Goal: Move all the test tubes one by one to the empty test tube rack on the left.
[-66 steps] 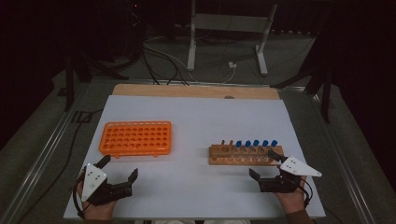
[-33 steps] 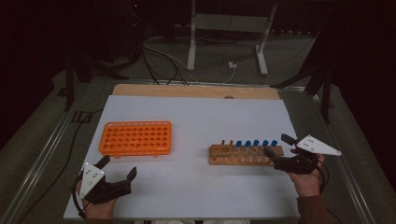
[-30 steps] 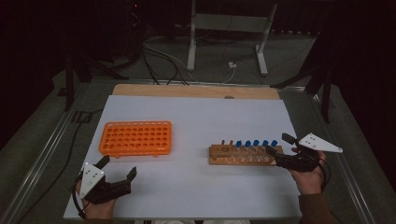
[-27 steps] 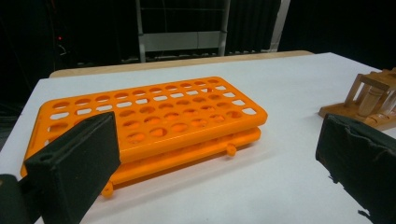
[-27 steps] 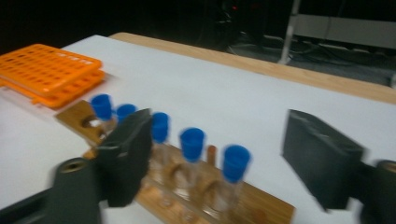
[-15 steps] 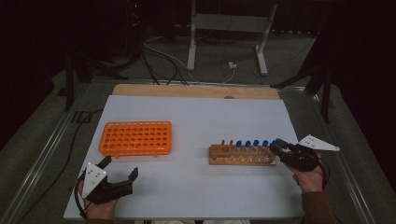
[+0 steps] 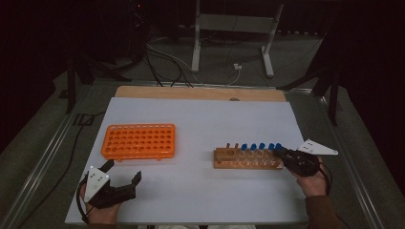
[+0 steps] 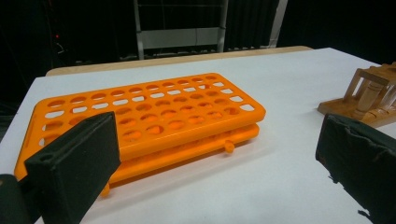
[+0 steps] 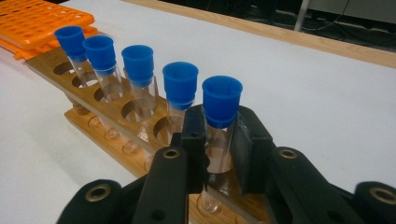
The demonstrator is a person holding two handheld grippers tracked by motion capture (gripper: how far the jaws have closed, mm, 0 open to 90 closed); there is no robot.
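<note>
Right hand-held gripper [image 9: 217,140] has just closed on end tube [image 9: 220,116] (blue-capped).

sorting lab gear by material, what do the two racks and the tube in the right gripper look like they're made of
Orange rack: likely moulded plastic, uniform bright colour with a slight sheen. Wooden rack: wood, brown with visible grain, seemingly varnished. Tube gripped by the right gripper: see-through wall, glass or clear plastic, hard to say which; its blue cap looks like matte plastic.
</note>
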